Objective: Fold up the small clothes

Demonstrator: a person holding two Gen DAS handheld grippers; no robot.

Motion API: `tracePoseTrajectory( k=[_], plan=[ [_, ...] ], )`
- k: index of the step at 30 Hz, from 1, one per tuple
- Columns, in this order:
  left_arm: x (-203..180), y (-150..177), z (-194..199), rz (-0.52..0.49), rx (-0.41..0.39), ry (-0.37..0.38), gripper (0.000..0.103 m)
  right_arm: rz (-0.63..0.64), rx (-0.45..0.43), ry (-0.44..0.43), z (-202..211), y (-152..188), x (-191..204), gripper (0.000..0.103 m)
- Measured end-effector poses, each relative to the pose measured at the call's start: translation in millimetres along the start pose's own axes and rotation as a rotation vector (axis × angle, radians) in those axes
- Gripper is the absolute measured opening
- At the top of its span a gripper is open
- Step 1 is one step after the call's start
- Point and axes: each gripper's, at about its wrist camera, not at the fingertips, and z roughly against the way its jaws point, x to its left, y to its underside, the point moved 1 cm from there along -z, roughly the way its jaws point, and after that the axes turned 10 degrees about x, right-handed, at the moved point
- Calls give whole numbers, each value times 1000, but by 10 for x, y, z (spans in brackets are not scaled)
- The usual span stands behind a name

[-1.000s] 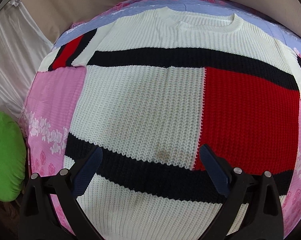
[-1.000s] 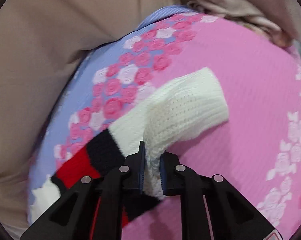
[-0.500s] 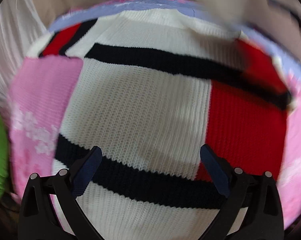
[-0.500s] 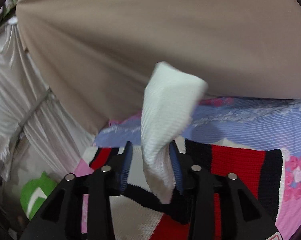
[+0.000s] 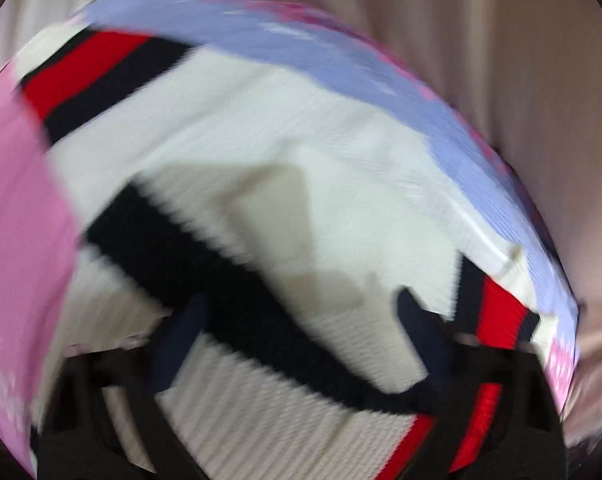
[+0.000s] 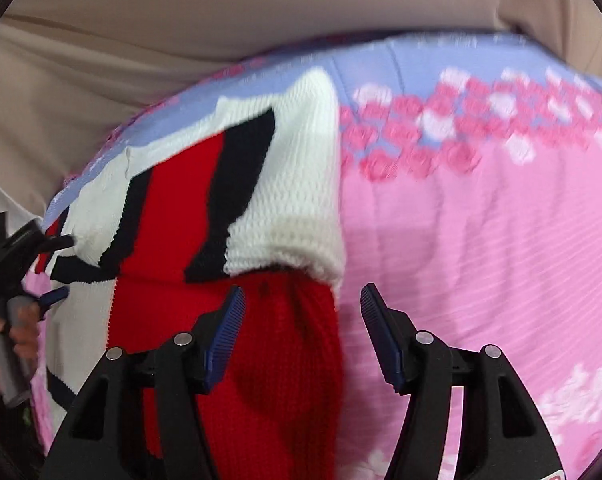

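A knit sweater (image 5: 309, 216) in white, red and black lies flat on the bed. In the right wrist view its right sleeve (image 6: 277, 184) is folded inward over the red body panel (image 6: 261, 340). My right gripper (image 6: 303, 312) is open and empty just above the sleeve's cuff. In the blurred left wrist view my left gripper (image 5: 301, 344) is open over the white and black chest area, with nothing held. The left gripper also shows in the right wrist view (image 6: 41, 264) at the far left.
The bed has a pink and lavender floral cover (image 6: 481, 240). Beige fabric (image 6: 181, 20) rises behind the bed.
My right gripper carried the sleeve up and over onto the sweater's body, then opened and let it go. My left gripper swung towards the upper left of the sweater.
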Motion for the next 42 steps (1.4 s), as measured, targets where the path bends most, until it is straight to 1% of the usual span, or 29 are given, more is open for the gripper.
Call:
tracePoseTrajectory(
  k=[2, 3, 4, 6, 9, 10, 11, 13, 14, 16, 18, 19, 20, 21, 22, 23, 24, 26, 28, 30, 32, 33, 34, 35, 36, 37, 38, 40, 42],
  plan=[
    [-156, -28, -32, -33, -4, -32, 33, -49, 2, -38, -108, -8, -16, 56],
    [-196, -38, -35, -33, -9, -32, 25, -73, -7, -67, -126, -47, -32, 48],
    [-226, -48, -44, -29, -8, -32, 10, -92, -20, -93, -131, -35, -26, 13],
    [-257, -56, -14, -13, -17, 28, 8, -124, -76, -67, 13, -104, -98, 11],
    [-335, -4, -127, -29, 13, 21, 8, -172, -148, -43, 318, -146, -393, 10],
    [-344, 21, -183, -39, 21, 8, 9, -166, -142, -18, 334, -136, -462, 9],
    [-394, 45, -200, -60, -23, -5, 9, -157, -118, 22, 272, -111, -533, 9],
    [-438, 53, -216, -80, -44, -28, 9, -171, -51, 58, 68, -41, -672, 9],
    [-423, 27, -206, -67, -33, -8, 11, -169, -86, 47, 84, -3, -698, 9],
    [-257, -74, -98, -11, -21, 71, 13, -162, -66, 66, 96, -33, -608, 11],
    [21, -205, 138, 37, -87, 89, 14, -145, -67, 86, 171, -29, -466, 14],
    [158, -264, 254, 54, -121, 69, 20, -117, -78, 115, 205, -32, -337, 16],
    [385, -404, 402, 88, -163, 36, 40, -86, -96, 150, 231, -27, -205, 23],
    [597, -537, 507, 123, -193, 10, 52, -56, -113, 187, 302, 24, -91, 27],
    [835, -671, 597, 163, -219, -22, 69, -23, -128, 213, 358, 91, 37, 35],
    [1195, -887, 693, 226, -258, -72, 71, 1, -135, 213, 417, 158, 108, 40],
    [1433, -1042, 722, 265, -272, -105, 72, 21, -134, 201, 454, 243, 224, 42],
    [1997, -1401, 696, 368, -273, -161, 73, 40, -122, 174, 571, 420, 290, 48],
    [2485, -1540, 682, 460, -267, -185, 73, 53, -93, 145, 576, 587, 462, 49],
    [2963, -1680, 630, 567, -252, -188, 72, 58, -62, 109, 526, 737, 670, 49],
    [3263, -1852, 505, 642, -230, -146, 65, 66, -36, 86, 454, 876, 898, 50],
    [3288, -1902, 511, 641, -258, -147, 65, 74, -25, 79, 410, 930, 997, 50],
    [3284, -1989, 502, 622, -266, -135, 46, 88, -8, 74, 365, 977, 1103, 51],
    [3278, -2072, 447, 602, -240, -114, 20, 96, 2, 72, 336, 1017, 1187, 51],
    [3229, -2158, 424, 580, -219, -102, 10, 103, 12, 64, 310, 1050, 1258, 51],
    [3183, -2229, 449, 566, -221, -106, 7, 115, 24, 55, 277, 1075, 1329, 51],
    [3065, -2292, 594, 530, -262, -112, 6, 122, 27, 56, 272, 1113, 1387, 51],
    [2676, -2313, 876, 424, -342, -103, 6, 139, 32, 50, 271, 1154, 1455, 51],
    [1921, -2252, 1251, 260, -425, -59, 5, 143, 19, 45, 313, 1172, 1467, 51]
  ],
)
